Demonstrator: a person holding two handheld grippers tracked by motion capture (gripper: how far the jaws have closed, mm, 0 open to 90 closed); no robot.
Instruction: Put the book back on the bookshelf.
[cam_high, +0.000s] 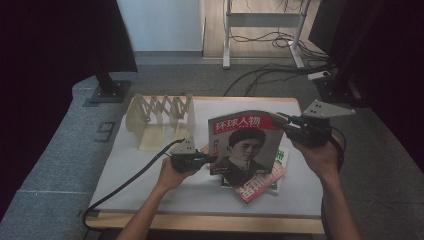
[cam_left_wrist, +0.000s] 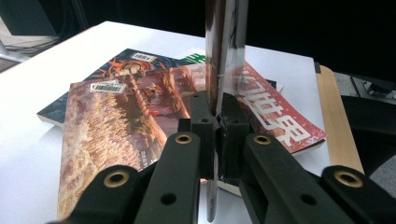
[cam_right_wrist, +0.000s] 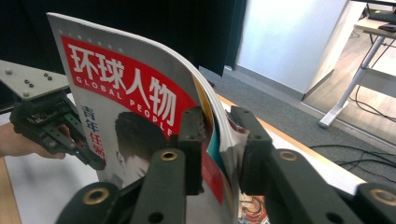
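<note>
Magazine (cam_high: 246, 145) with the red masthead stands upright in mid-air over the worktop (cam_high: 150, 170), right of centre, just above the small stack of other magazines (cam_high: 260, 187) lying flat. Its long axis runs straight up and down, masthead at the top, and the cover faces the near edge, toward the person. The top right corner curls over where the pages bow.

Judging by the pose, the step in hand is the carry: the magazine has been lifted off the stack and looks bound for the folding wooden rack (cam_high: 160, 120) at the far left of the worktop.

The left gripper (cam_left_wrist: 215, 122) has its jaws pressed together on the magazine's lower left edge, the sheets squeezed thin between them. The right gripper (cam_right_wrist: 219, 135) sits at the upper right edge; its jaws stand slightly apart around the fanned pages, and I cannot tell whether the pads press on them.

The next move probably calls for keeping the magazine vertical, swinging it left and away toward the rack, lining its thin edge with one slot and lowering it in while the left grip bears the weight.
</note>
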